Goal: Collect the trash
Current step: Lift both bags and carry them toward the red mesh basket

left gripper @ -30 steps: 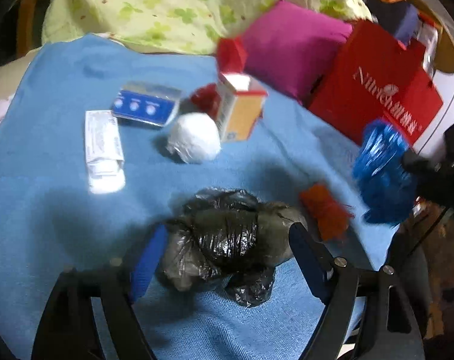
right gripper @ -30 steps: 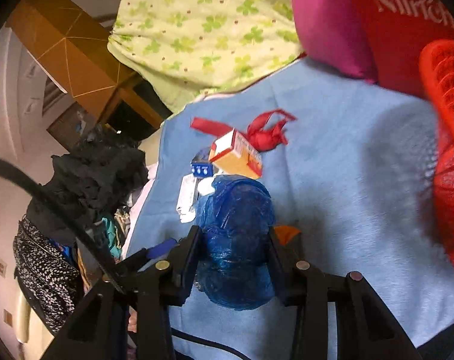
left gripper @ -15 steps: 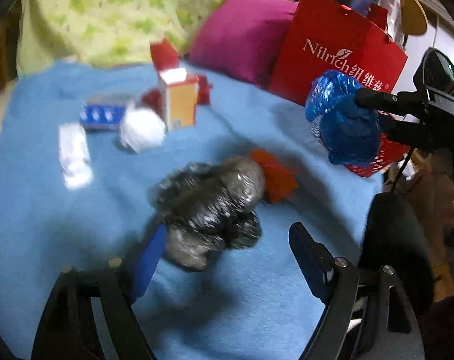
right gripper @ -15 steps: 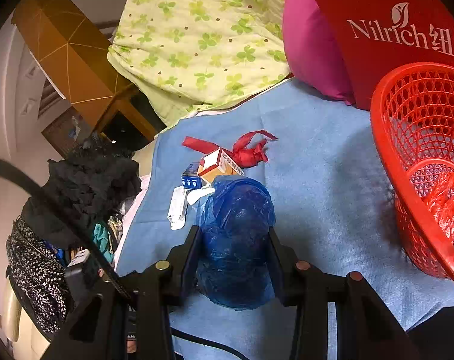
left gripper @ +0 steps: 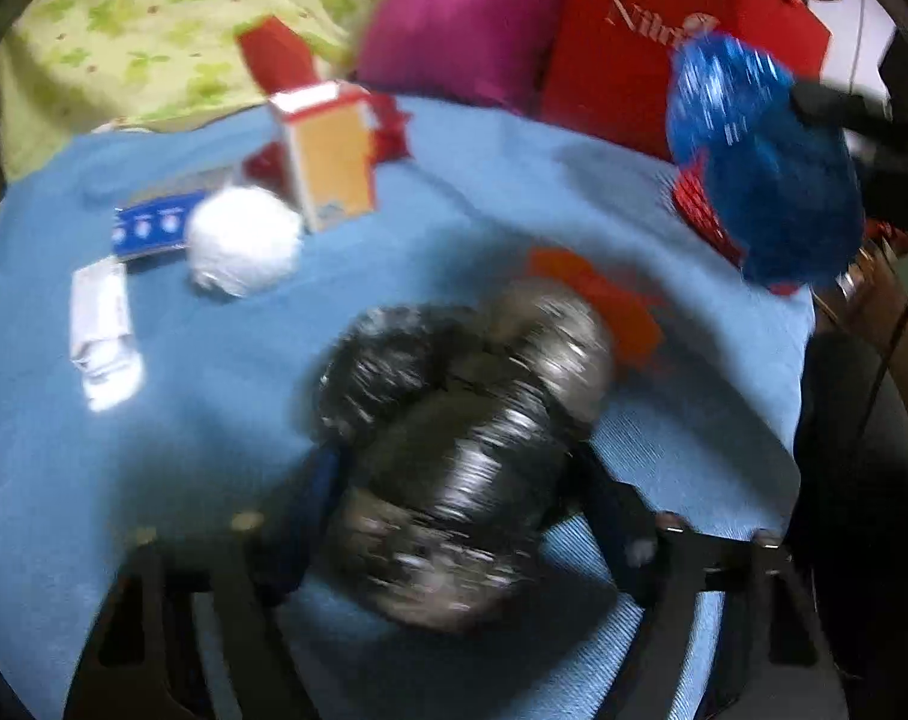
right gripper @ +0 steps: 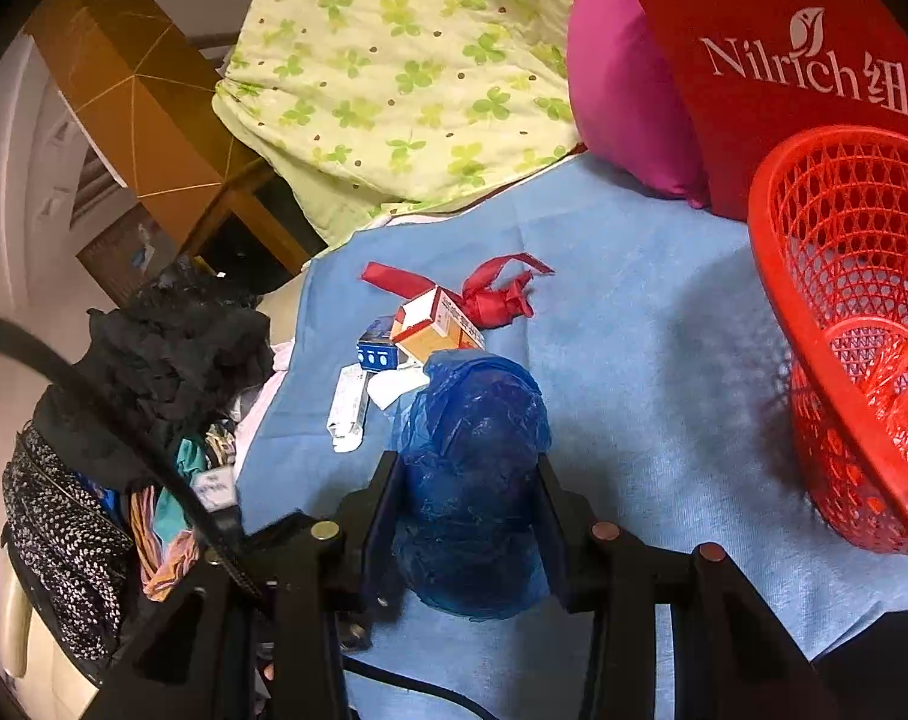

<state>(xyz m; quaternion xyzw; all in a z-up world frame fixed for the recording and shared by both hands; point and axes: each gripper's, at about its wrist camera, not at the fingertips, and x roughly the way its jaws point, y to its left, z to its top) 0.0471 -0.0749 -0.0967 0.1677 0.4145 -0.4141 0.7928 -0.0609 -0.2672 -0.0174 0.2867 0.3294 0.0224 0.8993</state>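
Since a second ago, the left gripper [left gripper: 454, 498] has slid forward over the black plastic bag [left gripper: 460, 438], its jaws have just been closing, and both fingers now press the bag's sides on the blue cloth [left gripper: 201, 396]. At two o'clock in that view, the right gripper [right gripper: 469, 504] pinches the blue plastic bag [right gripper: 472, 480]. At three o'clock of that bag stands the red basket [right gripper: 778, 312], holding red scrap.

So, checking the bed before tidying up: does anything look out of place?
Yes. Litter is strewn over the blue blanket: an orange carton, a red ribbon, a white paper ball and small boxes, none yet in the red basket.
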